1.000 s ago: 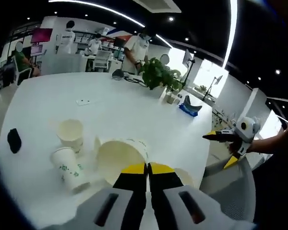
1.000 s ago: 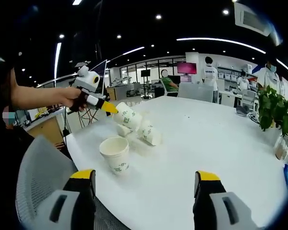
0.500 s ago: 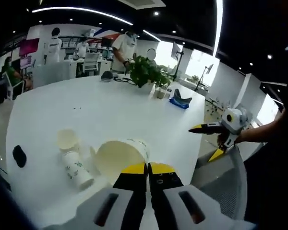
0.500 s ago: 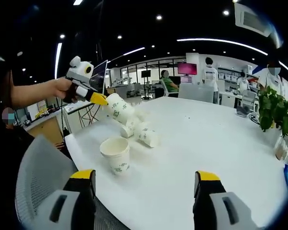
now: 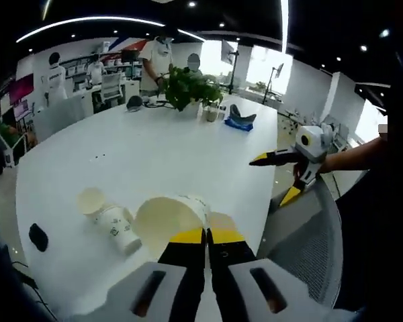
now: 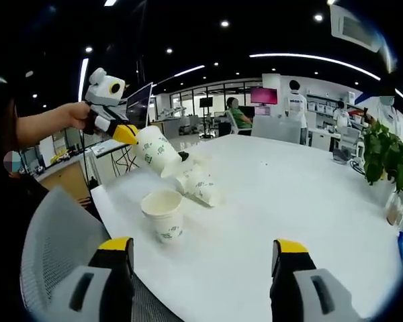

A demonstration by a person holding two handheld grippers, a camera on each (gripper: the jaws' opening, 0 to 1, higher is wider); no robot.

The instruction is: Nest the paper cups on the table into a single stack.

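In the right gripper view, going from the left, the left tool [image 6: 126, 133] is closed on the rim of a lifted paper cup [image 6: 154, 151], which hangs tilted in the air above the white table [image 6: 309, 201]. Below and right of it 2 lying cups [image 6: 196, 184] rest on their sides near the table's edge, and nearer the camera 1 upright cup [image 6: 162, 215] stands with its mouth open. Further right, the right tool [image 6: 200, 258] has its jaws spread wide and carries nothing. The step in hand looks like carrying the lifted cup towards a cup to nest it in; the next move probably calls for turning it base-down and lining it over the upright cup's mouth, or for the free tool to steady a receiving cup. The left gripper view gives what the other cannot: the inside of the gripped cup, mouth toward the lens and rim pinched between the jaws, plus a small dark object [image 5: 38, 236] on the table's left. It also catches the right tool from the side.
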